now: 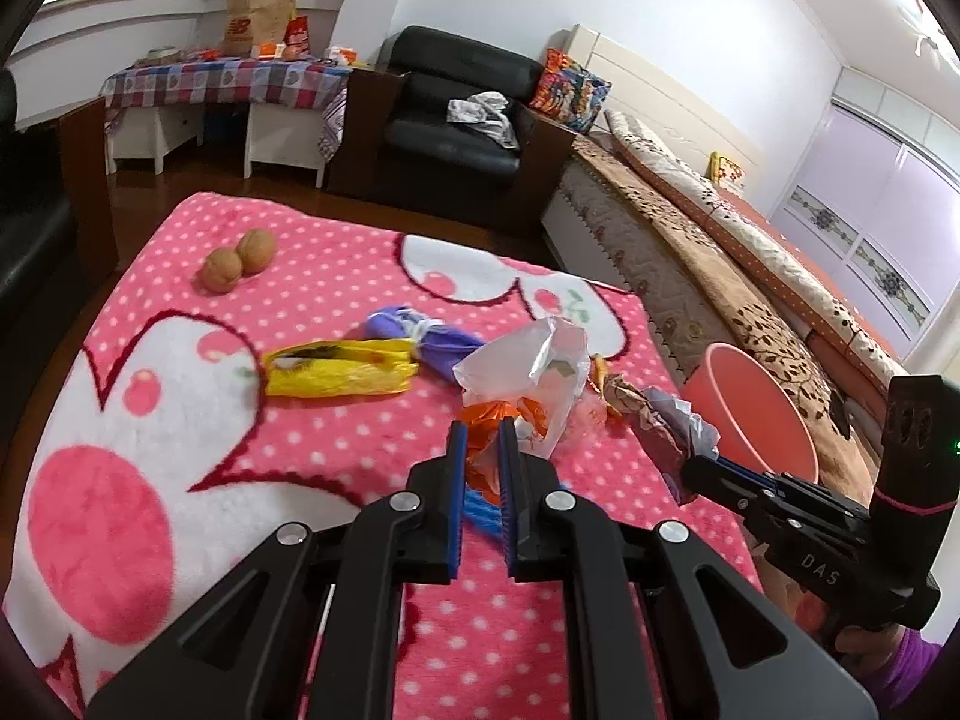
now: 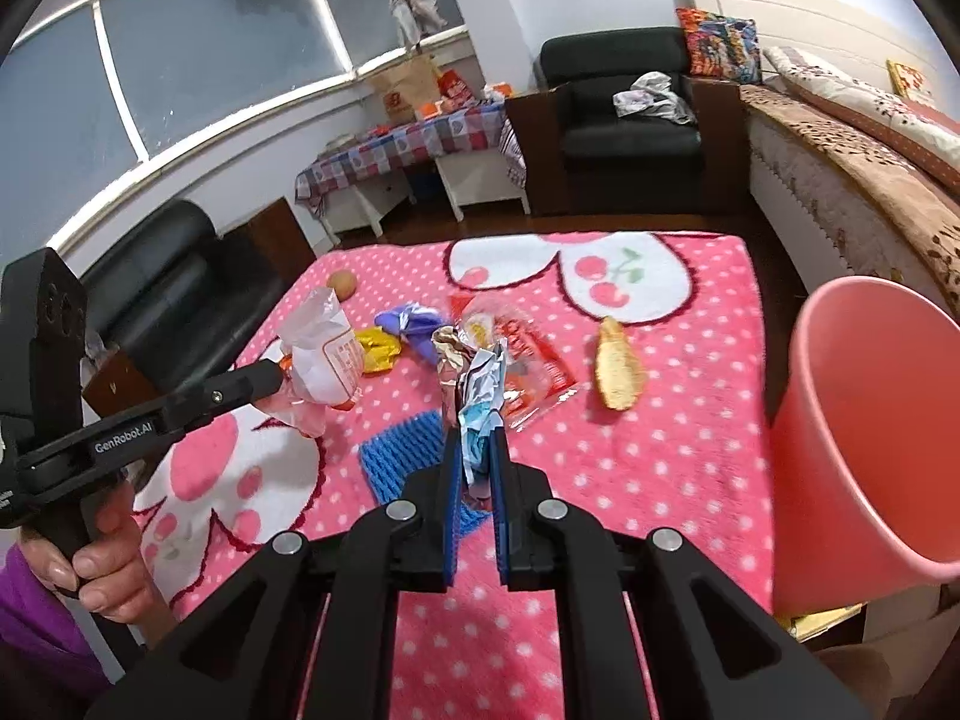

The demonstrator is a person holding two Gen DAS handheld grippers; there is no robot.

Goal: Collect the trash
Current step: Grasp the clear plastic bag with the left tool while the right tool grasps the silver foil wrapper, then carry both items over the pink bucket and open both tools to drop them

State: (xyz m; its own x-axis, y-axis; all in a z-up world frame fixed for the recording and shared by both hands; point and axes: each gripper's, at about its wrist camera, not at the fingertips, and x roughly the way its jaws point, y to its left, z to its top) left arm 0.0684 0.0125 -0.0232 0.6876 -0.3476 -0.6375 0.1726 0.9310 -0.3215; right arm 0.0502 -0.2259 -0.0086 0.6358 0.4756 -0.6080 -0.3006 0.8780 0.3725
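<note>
Pink bin right | left gripper pinches clear bag | right gripper pinches foil wrapper

The left gripper points toward 12 o'clock in its own view, jaws nearly closed and pinching. The right gripper points likewise, jaws clamped narrow. A hand in a purple sleeve grips the left handle at 8 o'clock.

two walnuts, one pink bin, one blue foam net, one bread piece, two grippers
</note>
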